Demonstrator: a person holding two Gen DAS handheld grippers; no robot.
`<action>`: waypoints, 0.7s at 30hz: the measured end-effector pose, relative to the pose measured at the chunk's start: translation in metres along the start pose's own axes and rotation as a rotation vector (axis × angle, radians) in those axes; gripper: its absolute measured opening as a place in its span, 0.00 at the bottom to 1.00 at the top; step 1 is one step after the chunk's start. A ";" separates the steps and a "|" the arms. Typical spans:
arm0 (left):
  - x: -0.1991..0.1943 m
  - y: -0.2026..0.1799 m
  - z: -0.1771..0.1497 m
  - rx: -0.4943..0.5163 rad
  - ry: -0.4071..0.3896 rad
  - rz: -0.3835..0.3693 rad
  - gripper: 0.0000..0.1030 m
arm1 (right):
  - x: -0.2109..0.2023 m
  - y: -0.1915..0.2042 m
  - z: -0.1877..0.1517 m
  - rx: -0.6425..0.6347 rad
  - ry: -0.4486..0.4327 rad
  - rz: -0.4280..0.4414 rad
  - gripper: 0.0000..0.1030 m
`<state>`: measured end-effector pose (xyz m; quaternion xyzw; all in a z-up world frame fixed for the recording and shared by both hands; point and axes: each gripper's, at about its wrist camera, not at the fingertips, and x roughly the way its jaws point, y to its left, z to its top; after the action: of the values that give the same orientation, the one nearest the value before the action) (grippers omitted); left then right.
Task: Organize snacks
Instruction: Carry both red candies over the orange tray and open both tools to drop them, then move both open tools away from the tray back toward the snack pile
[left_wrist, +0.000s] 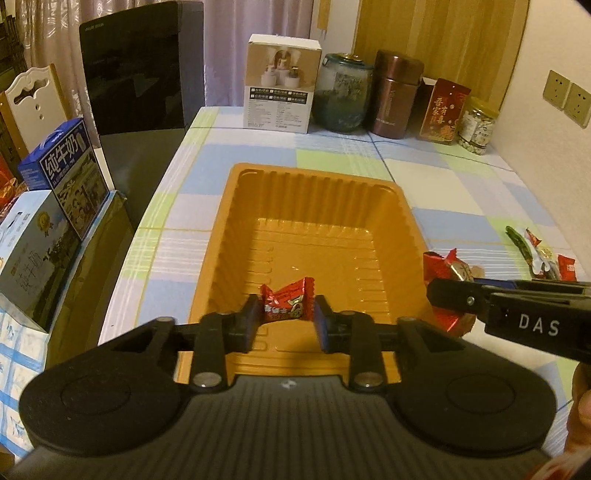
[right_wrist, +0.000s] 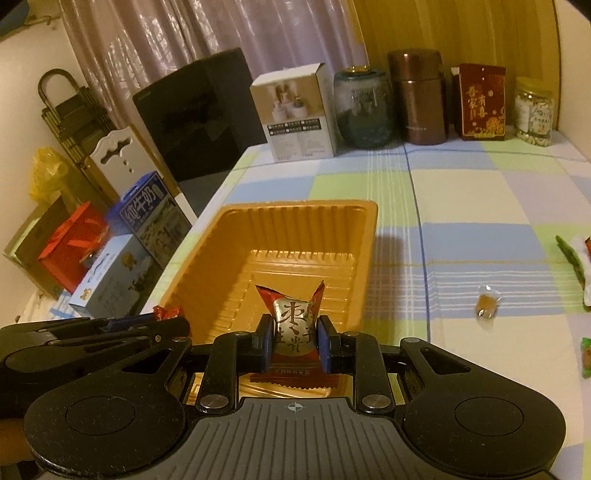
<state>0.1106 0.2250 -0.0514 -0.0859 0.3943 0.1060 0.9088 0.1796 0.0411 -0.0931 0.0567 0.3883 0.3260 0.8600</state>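
An orange plastic tray (left_wrist: 314, 173) (right_wrist: 295, 205) lies on the checked tablecloth. My left gripper (left_wrist: 288, 314) hangs over the tray's near end. A small red candy (left_wrist: 288, 302) sits loosely between its parted blue pads, and I see no firm squeeze on it. In the right wrist view that left gripper (right_wrist: 162, 323) shows from the side with the red candy (right_wrist: 168, 312) at its tip. My right gripper (right_wrist: 295, 347) is shut on a silver and red candy packet (right_wrist: 295, 325) above the tray's near right corner. From the left wrist view the right gripper (left_wrist: 437, 291) reaches in with its red packet (left_wrist: 443, 264).
Loose snacks (left_wrist: 543, 254) lie on the cloth to the right, with a clear-wrapped sweet (right_wrist: 487, 304) and green packets (right_wrist: 572, 258). A white box (left_wrist: 280, 85), glass jar (left_wrist: 341, 92), brown canister (left_wrist: 395, 92), red pack and nut jar line the back. Milk cartons (left_wrist: 62, 166) stand left of the table.
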 end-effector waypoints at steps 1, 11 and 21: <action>0.001 0.001 0.000 -0.003 0.001 0.001 0.31 | 0.001 0.000 -0.001 0.002 0.004 0.002 0.25; -0.008 0.016 -0.004 -0.027 -0.014 0.014 0.32 | 0.008 0.005 -0.003 0.017 0.016 0.028 0.25; -0.022 0.022 -0.007 -0.060 -0.038 0.035 0.33 | -0.001 0.009 0.000 0.036 -0.030 0.073 0.70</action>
<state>0.0853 0.2420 -0.0413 -0.1042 0.3752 0.1353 0.9111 0.1750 0.0477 -0.0894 0.0910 0.3789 0.3491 0.8522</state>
